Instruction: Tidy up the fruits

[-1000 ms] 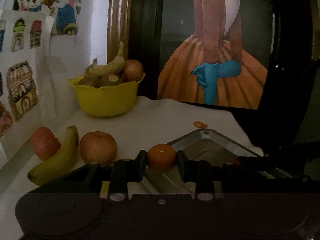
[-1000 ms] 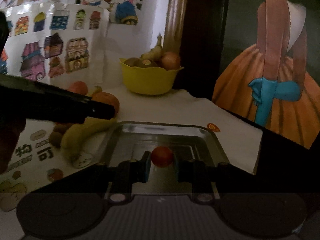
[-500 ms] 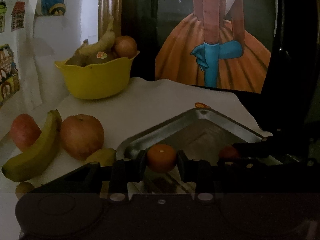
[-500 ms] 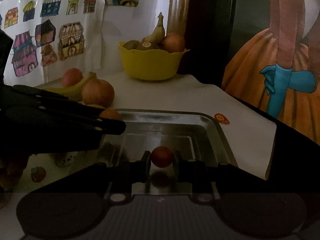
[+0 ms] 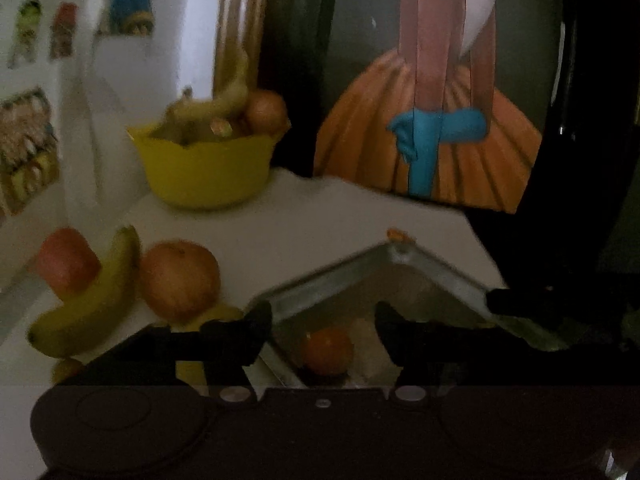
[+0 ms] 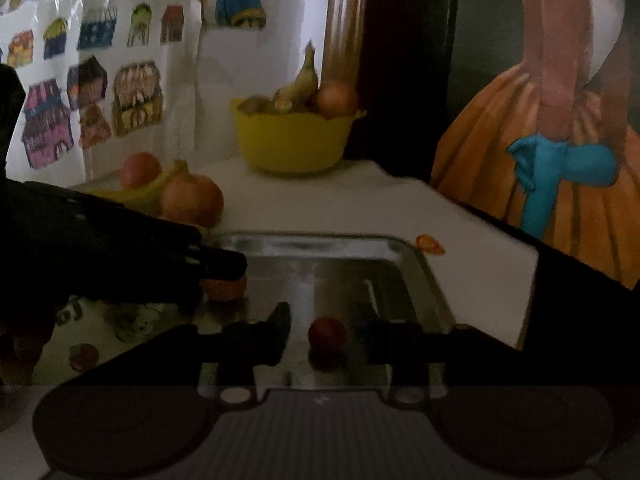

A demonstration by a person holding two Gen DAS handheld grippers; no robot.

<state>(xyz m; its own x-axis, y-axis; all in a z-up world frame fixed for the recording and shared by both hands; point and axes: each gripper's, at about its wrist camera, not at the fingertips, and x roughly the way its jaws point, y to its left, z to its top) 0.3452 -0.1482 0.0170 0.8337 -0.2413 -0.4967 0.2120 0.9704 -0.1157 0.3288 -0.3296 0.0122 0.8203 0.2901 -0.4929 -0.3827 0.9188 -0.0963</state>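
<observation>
Both grippers' jaws were opening, the left gripper around an orange and the right gripper around a red fruit, both lying free in the metal tray.

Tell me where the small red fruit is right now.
In the right wrist view, the small red fruit lies in the metal tray, between the opening right gripper fingers, right of the orange fruit.

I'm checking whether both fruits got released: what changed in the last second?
Both let go: left gripper jaws are opening, its orange now lies in the metal tray; right gripper jaws are opening off the small red fruit. Yellow bowl unchanged.
</observation>
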